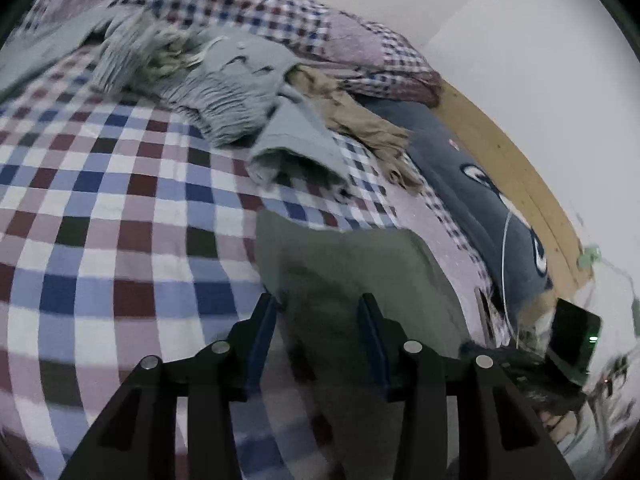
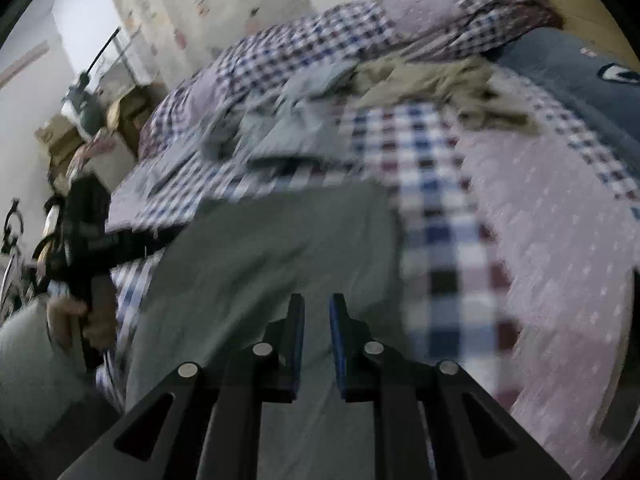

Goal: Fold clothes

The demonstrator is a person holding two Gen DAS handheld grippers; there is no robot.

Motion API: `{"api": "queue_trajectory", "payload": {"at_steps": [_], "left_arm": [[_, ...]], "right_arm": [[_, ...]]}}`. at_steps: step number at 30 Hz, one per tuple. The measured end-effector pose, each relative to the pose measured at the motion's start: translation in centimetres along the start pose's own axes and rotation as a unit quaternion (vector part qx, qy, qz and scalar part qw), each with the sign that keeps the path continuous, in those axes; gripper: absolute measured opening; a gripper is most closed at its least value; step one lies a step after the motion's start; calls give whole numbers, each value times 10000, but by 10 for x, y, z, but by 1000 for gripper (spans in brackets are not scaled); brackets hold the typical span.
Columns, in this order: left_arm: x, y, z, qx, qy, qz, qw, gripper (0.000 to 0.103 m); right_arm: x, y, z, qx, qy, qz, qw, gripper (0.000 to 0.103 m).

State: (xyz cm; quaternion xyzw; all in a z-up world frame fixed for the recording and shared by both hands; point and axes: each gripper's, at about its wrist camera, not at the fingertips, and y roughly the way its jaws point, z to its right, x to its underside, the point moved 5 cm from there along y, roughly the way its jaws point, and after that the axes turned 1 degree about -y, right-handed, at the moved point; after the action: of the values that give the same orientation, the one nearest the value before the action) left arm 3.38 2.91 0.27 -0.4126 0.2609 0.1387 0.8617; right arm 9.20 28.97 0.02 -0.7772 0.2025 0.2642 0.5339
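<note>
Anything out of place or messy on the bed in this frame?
Yes. Beyond the flat grey-green garment, a pale blue fringed scarf, a blue garment and a tan one lie crumpled in a heap, unfolded. The checked quilt behind is bunched too.

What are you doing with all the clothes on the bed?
A person is folding clothes on a checked bedspread, holding a gripper in each hand. Both the left gripper and the right gripper hover over a grey-green garment, gripping nothing. A light blue fringed scarf and other clothes wait behind.
</note>
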Motion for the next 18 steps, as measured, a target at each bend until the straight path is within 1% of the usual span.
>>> {"api": "queue_trajectory", "payload": {"at_steps": [1, 3, 5, 6, 9, 11, 15, 17, 18], "left_arm": [[6, -1, 4, -104, 143, -28, 9998, 45], [20, 1, 5, -403, 303, -114, 9987, 46], [32, 2, 1, -533, 253, -145, 9982, 47], [37, -1, -1, -551, 208, -109, 9982, 49], [48, -17, -3, -543, 27, 19, 9985, 49], [56, -32, -2, -428, -171, 98, 9989, 49], [79, -51, 18, -95, -68, 146, 9998, 49], [97, -43, 33, -177, 235, -104, 9995, 49], [108, -33, 37, -364, 418, -323, 9979, 49]], "right_arm": [[11, 4, -1, 54, -28, -166, 9998, 14], [32, 13, 4, 298, -24, -472, 9984, 8], [42, 11, 6, 314, 19, -515, 9982, 8], [45, 7, 6, 322, 43, -496, 9982, 8], [58, -7, 5, 336, 149, -448, 9983, 10], [67, -16, 3, 349, 219, -368, 9985, 10], [82, -35, -4, 349, 284, -163, 9989, 12], [88, -40, -5, 364, 327, -164, 9987, 12], [93, -40, -4, 373, 349, -226, 9984, 12]]}}
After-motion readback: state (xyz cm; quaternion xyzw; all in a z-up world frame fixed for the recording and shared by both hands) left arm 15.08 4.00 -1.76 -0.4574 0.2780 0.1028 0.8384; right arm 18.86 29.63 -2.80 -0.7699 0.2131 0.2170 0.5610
